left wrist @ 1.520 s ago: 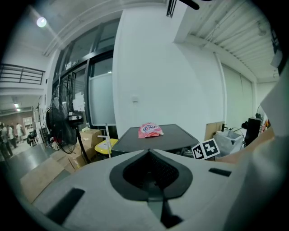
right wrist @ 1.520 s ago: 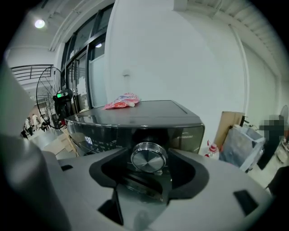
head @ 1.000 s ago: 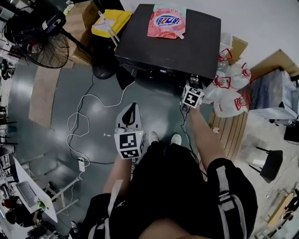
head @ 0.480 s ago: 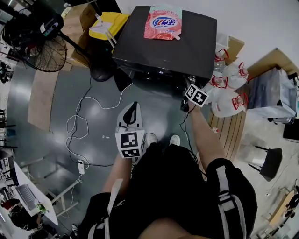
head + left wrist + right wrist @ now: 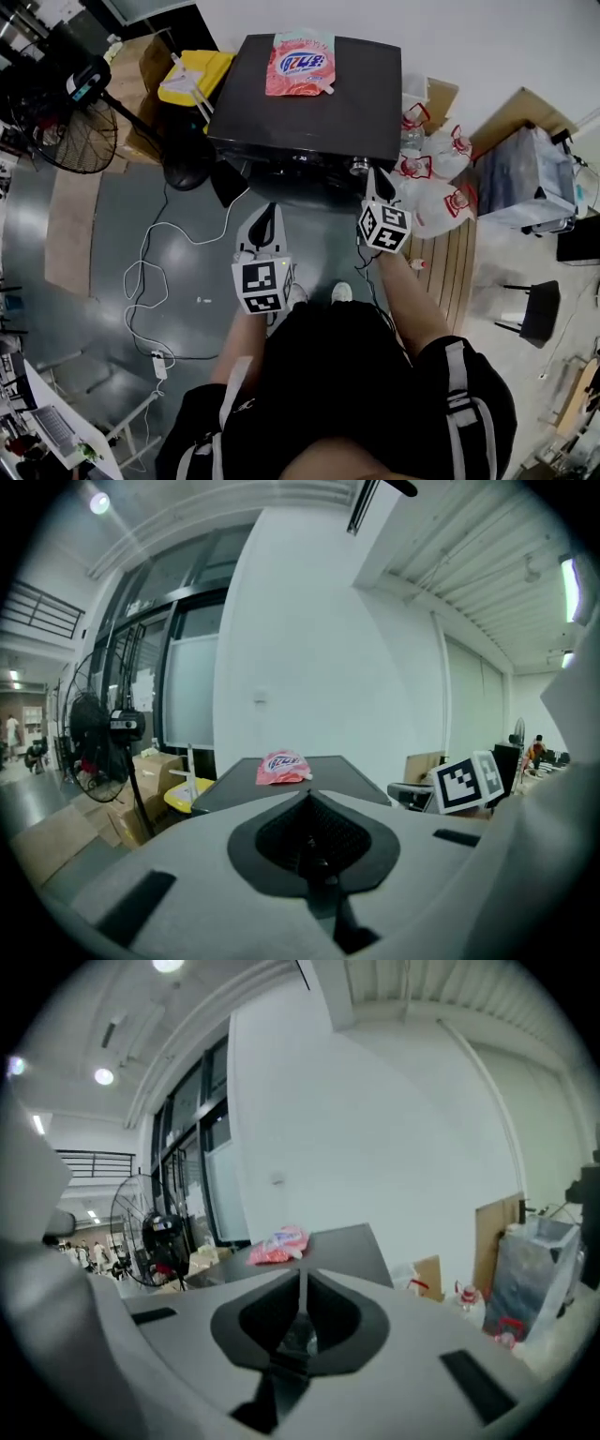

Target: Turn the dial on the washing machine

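Head view, going left to right: a black standing fan (image 5: 70,131) sits at the far left on the floor, nothing to do with the job. Next, the left tongs (image 5: 266,214) hang in front of the washing machine (image 5: 309,112), well short of it. They're pressed together with nothing in them, so basically parked. The machine has a pink pouch (image 5: 298,64) lying on its black top. The dial (image 5: 358,166) is the little shiny knob near the right end of the front panel. The right tongs (image 5: 374,178) sit just beside it, a touch to its right. They've just been closing and are pressed together now with nothing between them. Right gripper view looks out over the machine's top, so I'd say they aren't lined up on the knob. White bags (image 5: 436,183) are piled further right. My read: the dial isn't gripped. Next move needs the right tongs spread, set squarely on the knob, pinched, then a wrist roll.
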`<state>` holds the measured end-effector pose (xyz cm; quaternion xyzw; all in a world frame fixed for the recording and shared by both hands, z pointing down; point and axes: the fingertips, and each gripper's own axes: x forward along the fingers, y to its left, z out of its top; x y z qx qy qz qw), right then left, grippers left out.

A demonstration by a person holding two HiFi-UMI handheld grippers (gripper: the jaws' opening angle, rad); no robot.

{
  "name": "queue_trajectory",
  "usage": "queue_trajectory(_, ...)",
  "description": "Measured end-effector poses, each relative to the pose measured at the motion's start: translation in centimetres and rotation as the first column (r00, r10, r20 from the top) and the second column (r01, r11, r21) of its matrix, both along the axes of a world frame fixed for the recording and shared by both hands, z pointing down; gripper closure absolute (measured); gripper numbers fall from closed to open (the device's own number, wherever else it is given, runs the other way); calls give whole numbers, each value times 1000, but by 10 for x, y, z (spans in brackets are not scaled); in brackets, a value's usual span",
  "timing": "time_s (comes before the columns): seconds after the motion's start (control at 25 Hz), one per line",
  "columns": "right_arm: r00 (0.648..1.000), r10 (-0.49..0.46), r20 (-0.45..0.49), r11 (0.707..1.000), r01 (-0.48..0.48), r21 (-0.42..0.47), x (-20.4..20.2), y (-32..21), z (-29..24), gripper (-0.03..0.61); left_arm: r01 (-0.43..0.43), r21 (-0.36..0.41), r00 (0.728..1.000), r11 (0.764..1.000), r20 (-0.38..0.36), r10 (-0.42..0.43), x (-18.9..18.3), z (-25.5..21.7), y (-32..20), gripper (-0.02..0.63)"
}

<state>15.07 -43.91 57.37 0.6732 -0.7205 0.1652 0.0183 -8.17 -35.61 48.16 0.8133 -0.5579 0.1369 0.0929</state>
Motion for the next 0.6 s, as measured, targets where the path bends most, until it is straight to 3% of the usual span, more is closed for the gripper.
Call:
queue_trajectory(0.12, 1000, -27, -7, 985, 28, 170, -5, 18, -74, 552, -52, 33, 998, 998, -25, 53, 16, -12, -5, 618)
queue_trajectory(0.32, 995, -32, -99, 914, 69, 400, -8, 59, -174, 563, -127, 74, 990, 989, -60, 131, 43, -28, -8, 618)
queue_trajectory(0.44, 991, -9, -134, 899, 67, 433, -5, 80, -196, 569, -165, 93, 982, 982, -73, 172, 57, -35, -7, 618)
queue_trajectory(0.6, 986, 27, -162, 911, 42, 411, 0, 95, -194, 569, -208, 110, 973, 972, -80, 217, 71, -41, -5, 618)
